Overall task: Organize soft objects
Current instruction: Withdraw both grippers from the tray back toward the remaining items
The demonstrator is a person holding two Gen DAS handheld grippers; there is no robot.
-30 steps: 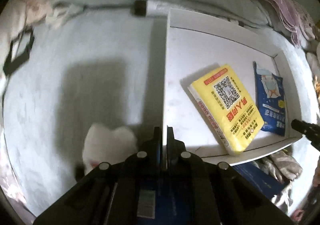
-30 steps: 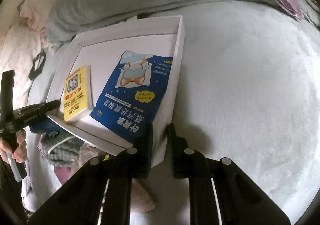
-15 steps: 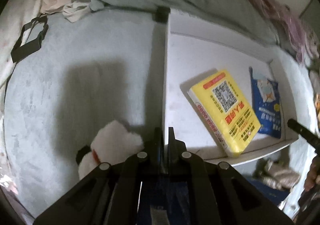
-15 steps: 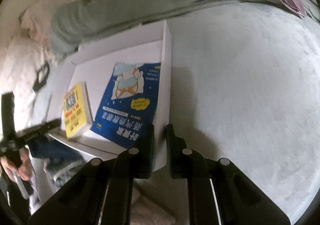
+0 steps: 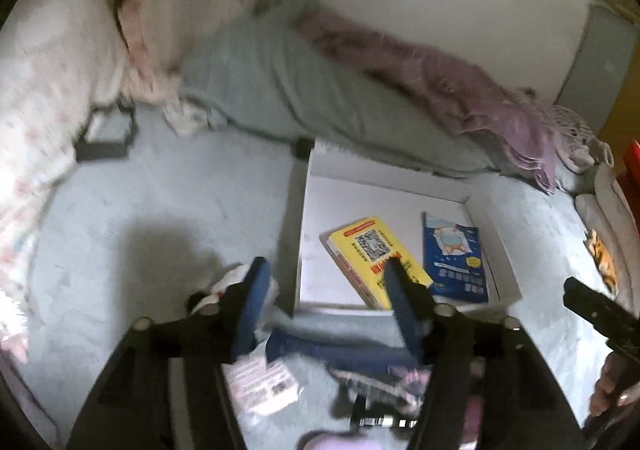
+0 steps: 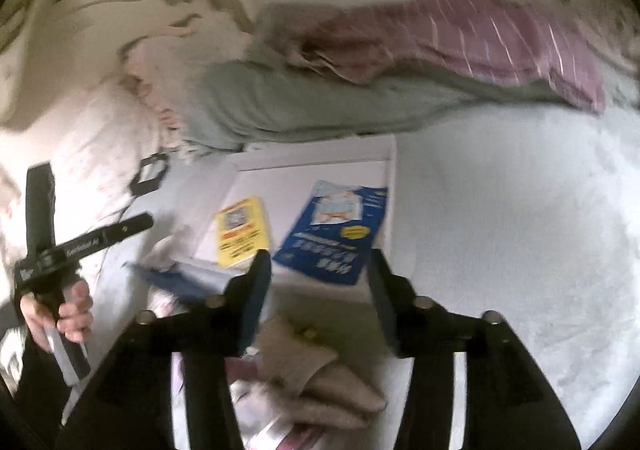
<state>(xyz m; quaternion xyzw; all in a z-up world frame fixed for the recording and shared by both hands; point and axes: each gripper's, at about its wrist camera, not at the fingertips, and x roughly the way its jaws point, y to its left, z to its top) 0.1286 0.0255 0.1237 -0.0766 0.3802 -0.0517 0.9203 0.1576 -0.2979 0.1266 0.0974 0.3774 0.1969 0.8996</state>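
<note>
A white tray (image 5: pixel 384 190) lies on the pale bed cover and also shows in the right wrist view (image 6: pixel 312 166). In it lie a yellow pack (image 5: pixel 370 250) (image 6: pixel 240 230) and a blue pack (image 5: pixel 454 254) (image 6: pixel 336 234). My left gripper (image 5: pixel 324 270) is open and empty, pulled back above the tray's near left corner. My right gripper (image 6: pixel 320 262) is open and empty above the tray's near right corner. A white plush toy (image 5: pixel 228 286) lies left of the tray. Dark blue cloth (image 5: pixel 332 346), socks (image 5: pixel 376 382) and a beige soft item (image 6: pixel 316 374) lie in front of the tray.
A grey-green blanket (image 5: pixel 280 90) with a purple striped cloth (image 5: pixel 460 90) is piled behind the tray. A black frame-shaped object (image 5: pixel 104 134) lies at the left on the bed. A white paper packet (image 5: pixel 264 382) lies near my left gripper.
Both grippers have let go of the tray's side walls, opened wide, and drawn back and upward. The tray now rests on the bed.
</note>
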